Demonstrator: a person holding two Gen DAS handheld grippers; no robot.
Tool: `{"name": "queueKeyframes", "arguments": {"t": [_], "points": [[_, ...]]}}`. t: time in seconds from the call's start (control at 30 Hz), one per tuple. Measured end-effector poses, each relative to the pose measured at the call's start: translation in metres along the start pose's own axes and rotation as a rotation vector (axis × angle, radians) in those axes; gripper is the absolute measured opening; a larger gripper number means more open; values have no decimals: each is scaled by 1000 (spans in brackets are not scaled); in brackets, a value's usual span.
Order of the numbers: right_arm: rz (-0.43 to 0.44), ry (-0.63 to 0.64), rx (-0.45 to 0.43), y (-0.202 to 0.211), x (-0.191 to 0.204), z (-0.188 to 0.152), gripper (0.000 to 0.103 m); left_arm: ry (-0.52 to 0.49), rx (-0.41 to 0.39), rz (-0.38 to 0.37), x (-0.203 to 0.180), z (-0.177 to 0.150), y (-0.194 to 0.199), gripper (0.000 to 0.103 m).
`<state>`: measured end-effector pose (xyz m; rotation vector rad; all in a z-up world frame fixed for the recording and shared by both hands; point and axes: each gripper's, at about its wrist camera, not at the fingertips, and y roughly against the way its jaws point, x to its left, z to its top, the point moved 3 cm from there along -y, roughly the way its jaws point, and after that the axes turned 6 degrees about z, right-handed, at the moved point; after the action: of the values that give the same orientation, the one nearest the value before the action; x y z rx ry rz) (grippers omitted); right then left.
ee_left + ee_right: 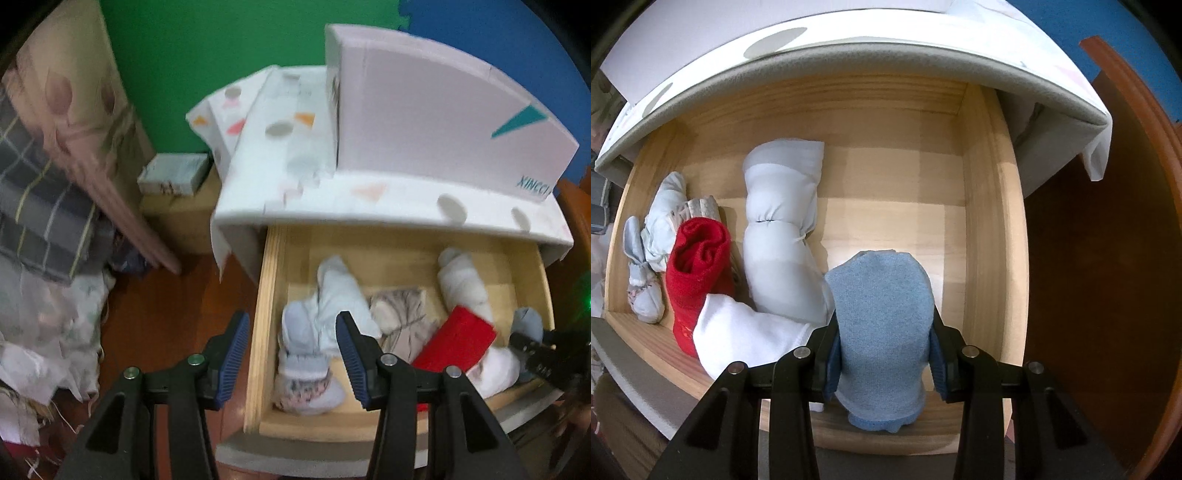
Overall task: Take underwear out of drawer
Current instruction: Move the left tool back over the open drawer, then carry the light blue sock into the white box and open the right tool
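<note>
The wooden drawer stands pulled out and holds several rolled garments. My right gripper is shut on a blue rolled underwear at the drawer's front right. Beside it lie a white roll, a red roll, a long pale roll and pale bundles at the left. My left gripper is open and empty, above the drawer's left wall. In the left wrist view the red roll and the right gripper show at the right.
A nightstand top covered by a patterned cloth carries a white box. Bedding and folded cloth pile up on the left. A small box sits on a low cabinet. A brown wooden panel stands right of the drawer.
</note>
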<state>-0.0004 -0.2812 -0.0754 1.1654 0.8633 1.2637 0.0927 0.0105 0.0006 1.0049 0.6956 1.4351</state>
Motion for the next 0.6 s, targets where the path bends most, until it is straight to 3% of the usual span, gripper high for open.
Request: {"name": "queueKeyframes", "arguments": {"t": [0.27,0.6], "points": [[14,-10,-19,13,-9,3,36,0,18,20,0,-29,-21,50],[-5,30,-91,53,-8,14,36,-21,15,22,-7,-40,-33,50]]}}
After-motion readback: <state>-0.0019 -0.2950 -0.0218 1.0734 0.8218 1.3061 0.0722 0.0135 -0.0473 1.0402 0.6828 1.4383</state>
